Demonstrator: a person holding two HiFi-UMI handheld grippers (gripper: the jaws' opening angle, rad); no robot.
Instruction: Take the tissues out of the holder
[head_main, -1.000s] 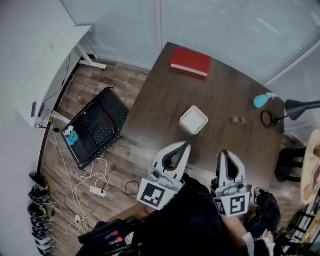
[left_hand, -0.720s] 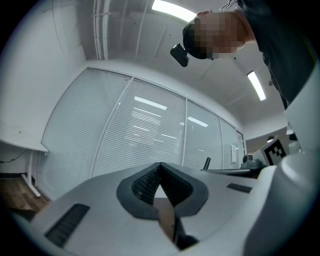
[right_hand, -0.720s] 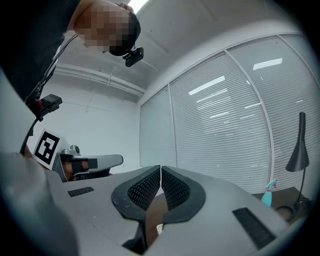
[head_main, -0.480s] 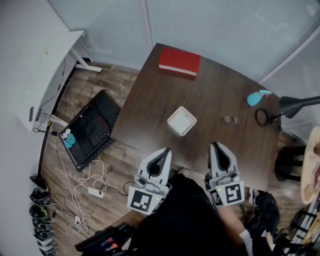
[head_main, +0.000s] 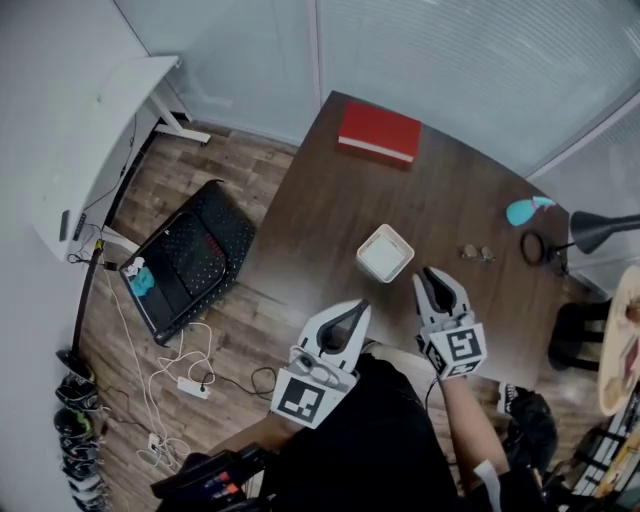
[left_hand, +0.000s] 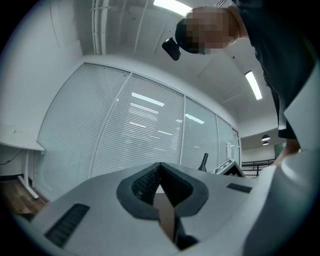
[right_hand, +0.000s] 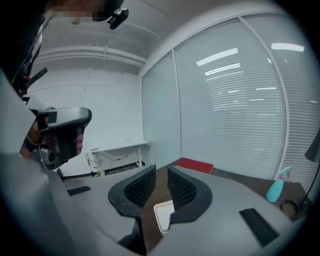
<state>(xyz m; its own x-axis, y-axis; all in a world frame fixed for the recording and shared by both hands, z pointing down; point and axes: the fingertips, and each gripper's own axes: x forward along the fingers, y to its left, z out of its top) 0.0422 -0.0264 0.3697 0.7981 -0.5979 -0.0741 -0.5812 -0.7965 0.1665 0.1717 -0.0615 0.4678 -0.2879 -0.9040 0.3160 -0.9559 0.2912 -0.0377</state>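
Item: tissue holder (head_main: 385, 252), white, square, open top facing up, standing on the dark table (head_main: 330, 200) toward its near edge; its corners sit diamond-wise to the person, so no side offers a long axis. The contents read as white on white, and tissue cannot be told from wall. Right gripper (head_main: 432, 272): over the table, just beside the holder. The holder lies ahead of its tips and a little toward the left gripper's side. In the right gripper view the holder shows low in the slot between the jaws, beyond the pads and untouched. Its jaws have just been opening and stand a narrow gap apart with nothing gripped. Left gripper (head_main: 361, 307): back at the table's near edge, farther from the holder, which lies ahead of it and toward the right gripper's side; its jaws meet at the tips and hold nothing. Judgement: the right gripper is the nearer and better lined up. The reach turns on getting above the open top, and on a wider gap.
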